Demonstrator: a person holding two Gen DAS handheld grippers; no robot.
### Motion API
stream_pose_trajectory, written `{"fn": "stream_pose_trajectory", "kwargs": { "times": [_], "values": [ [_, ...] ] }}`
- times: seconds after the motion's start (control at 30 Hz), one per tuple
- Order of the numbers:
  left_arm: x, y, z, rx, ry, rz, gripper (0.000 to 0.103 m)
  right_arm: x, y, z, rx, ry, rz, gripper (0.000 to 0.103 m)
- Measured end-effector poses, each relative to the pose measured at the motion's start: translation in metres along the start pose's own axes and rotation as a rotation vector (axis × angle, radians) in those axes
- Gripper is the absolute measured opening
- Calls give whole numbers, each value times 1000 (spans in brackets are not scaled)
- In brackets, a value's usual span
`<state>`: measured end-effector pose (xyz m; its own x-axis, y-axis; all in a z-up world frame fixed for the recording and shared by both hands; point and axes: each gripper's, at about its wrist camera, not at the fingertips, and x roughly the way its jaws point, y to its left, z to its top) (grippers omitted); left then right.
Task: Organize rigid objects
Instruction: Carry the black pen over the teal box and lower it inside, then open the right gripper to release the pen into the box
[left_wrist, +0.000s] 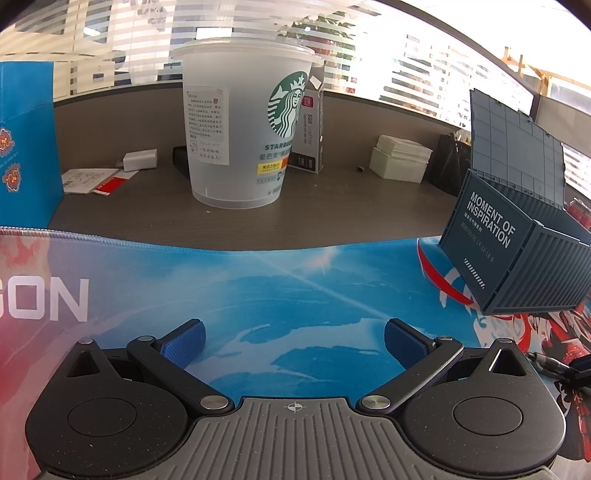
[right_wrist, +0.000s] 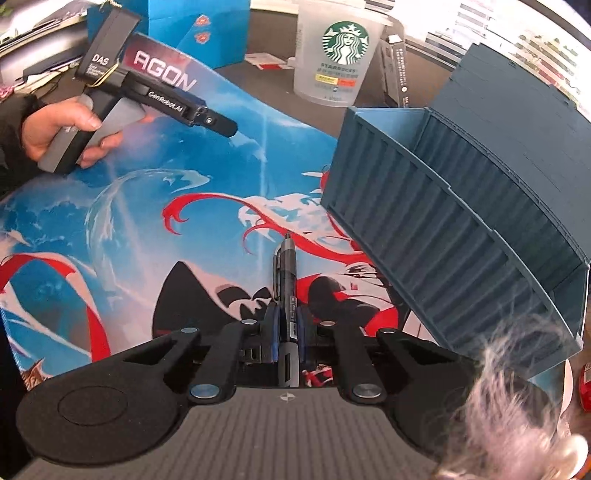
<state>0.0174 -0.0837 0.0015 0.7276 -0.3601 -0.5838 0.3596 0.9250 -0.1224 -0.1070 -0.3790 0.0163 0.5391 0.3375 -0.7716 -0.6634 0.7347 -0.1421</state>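
Pen: a black ballpoint pen is clamped between the blue pads of the right gripper, its tip pointing forward over the printed desk mat, just beside the container box's near long wall; from the left wrist view only its end shows at the far right.
Right gripper: jaws closed tight on the pen, with no gap showing on either side of the barrel.
Container box: a blue-grey box shaped like a shipping container sits on the mat with its lid swung open and standing up behind it; "MOMENT OF INSPIRATION" is printed on one end.
Left gripper: it is held low over the mat, well left of the container box, jaws spread wide with nothing between the blue pads; a bare hand grips its handle.
Cup: a translucent Starbucks cup stands upright on the brown desk beyond the mat's far edge, left of the container box.
Behind the cup: a slim carton stands touching or just behind it.
Far side: a white charger and a white stack of boxes lie on the desk, and a blue paper bag stands well left of the container box.
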Motion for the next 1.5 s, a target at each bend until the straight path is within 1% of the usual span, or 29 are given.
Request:
{"fn": "stream_pose_trajectory", "kwargs": {
  "times": [0.27, 0.47, 0.7, 0.97, 1.07, 1.27, 1.5],
  "values": [
    [0, -1, 0, 3, 1, 2, 103, -15, 11, 9, -94, 24, -44, 9],
    [0, -1, 0, 3, 1, 3, 103, -43, 9, 29, -153, 2, -94, 9],
    [0, -1, 0, 3, 1, 3, 103, -68, -12, 55, -200, -18, -179, 9],
    [1, -1, 0, 6, 2, 6, 103, -72, -46, 77, -234, -32, -249, 9],
    [1, -1, -1, 11, 4, 10, 103, -66, -59, 82, -251, -28, -241, 9],
    [1, -3, -1, 22, 9, 16, 103, -38, -81, 84, -308, 44, -218, 9],
    [2, -6, -1, 37, 15, 27, 103, -17, -103, 91, -345, 88, -167, 9]
  ]
}}
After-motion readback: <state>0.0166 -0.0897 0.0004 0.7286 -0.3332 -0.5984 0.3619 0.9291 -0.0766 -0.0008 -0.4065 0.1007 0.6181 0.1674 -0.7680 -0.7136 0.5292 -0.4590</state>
